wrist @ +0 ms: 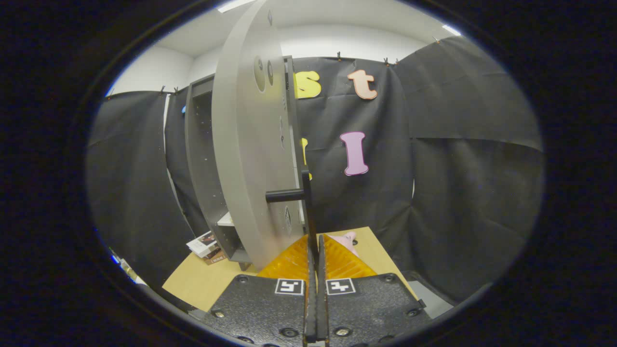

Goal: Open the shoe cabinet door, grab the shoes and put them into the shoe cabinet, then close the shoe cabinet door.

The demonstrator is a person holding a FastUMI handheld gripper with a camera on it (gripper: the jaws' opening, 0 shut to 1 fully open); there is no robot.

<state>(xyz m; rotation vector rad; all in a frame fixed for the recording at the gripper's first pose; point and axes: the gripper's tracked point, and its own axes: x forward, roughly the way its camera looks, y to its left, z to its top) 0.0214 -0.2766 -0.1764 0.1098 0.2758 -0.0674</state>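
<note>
1. The gripper fills the near foreground, its two fingers drawn almost together, with only a thin slot left between them.
2. In that slot sits the lower end of the handle, a dark vertical bar. Both fingers seem to press on it.
3. A short dark post runs sideways from the bar into the door.
4. The door is a grey panel, swung open and seen nearly edge-on, rising just ahead of the fingers and to their left. Round holes show near its top.
5. Left of the door stands the cabinet, dark grey and open, with a pale shelf low inside.
6. The cabinet rests on a light wooden table.
7. A small stack of booklets lies on the table by the cabinet's foot, left of the fingers.
8. Just beyond the right finger, a pink shoe peeks out on the table; most of it is hidden.
9. Black cloth hangs behind as the wall, under a white ceiling.
</note>
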